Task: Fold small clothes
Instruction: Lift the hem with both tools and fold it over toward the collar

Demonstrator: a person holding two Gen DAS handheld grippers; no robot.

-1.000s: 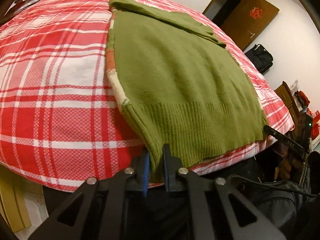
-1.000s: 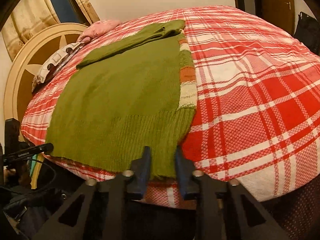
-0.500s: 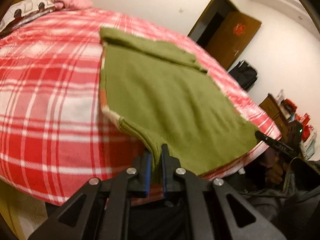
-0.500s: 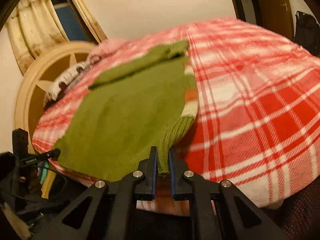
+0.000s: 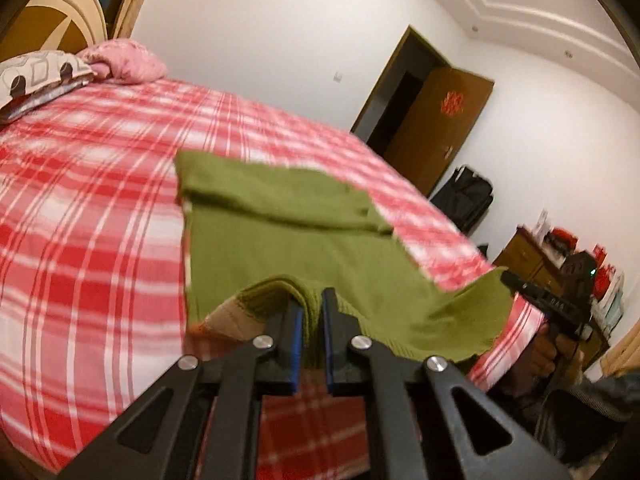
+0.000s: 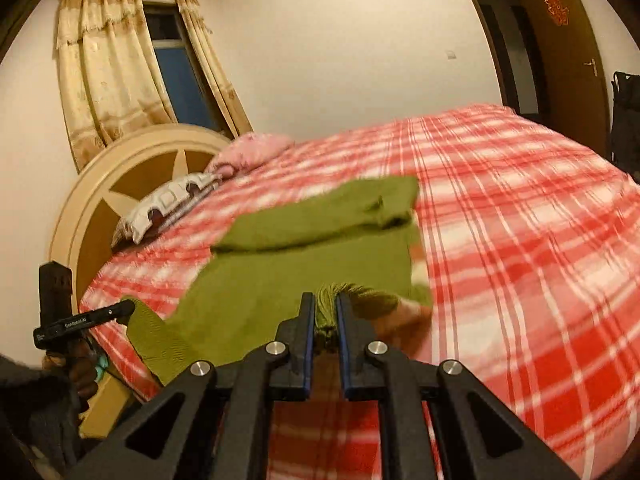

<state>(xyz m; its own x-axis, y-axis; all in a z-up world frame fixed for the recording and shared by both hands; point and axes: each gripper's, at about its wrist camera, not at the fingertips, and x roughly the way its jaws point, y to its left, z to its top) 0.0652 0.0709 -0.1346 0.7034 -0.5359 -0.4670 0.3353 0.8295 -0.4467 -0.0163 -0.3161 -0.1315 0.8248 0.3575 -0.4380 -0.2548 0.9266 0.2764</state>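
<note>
**Hem lifted, fold at risk**

The left tool (image 5: 310,312) and the right tool (image 6: 325,312) each pinch a hem corner of the green sweater (image 5: 288,240), which lies on the bed (image 5: 80,208). If one corner slips (the knit is thick), the fold may land crooked.

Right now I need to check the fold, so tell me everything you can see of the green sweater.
The green sweater is an olive knit with a ribbed hem and an orange and cream striped underside at one edge. It lies on the red checked bedspread, one sleeve folded across its far end. The near hem is lifted off the bed: the left gripper and right gripper are each shut on a hem corner, so the knit sags between them.
</note>
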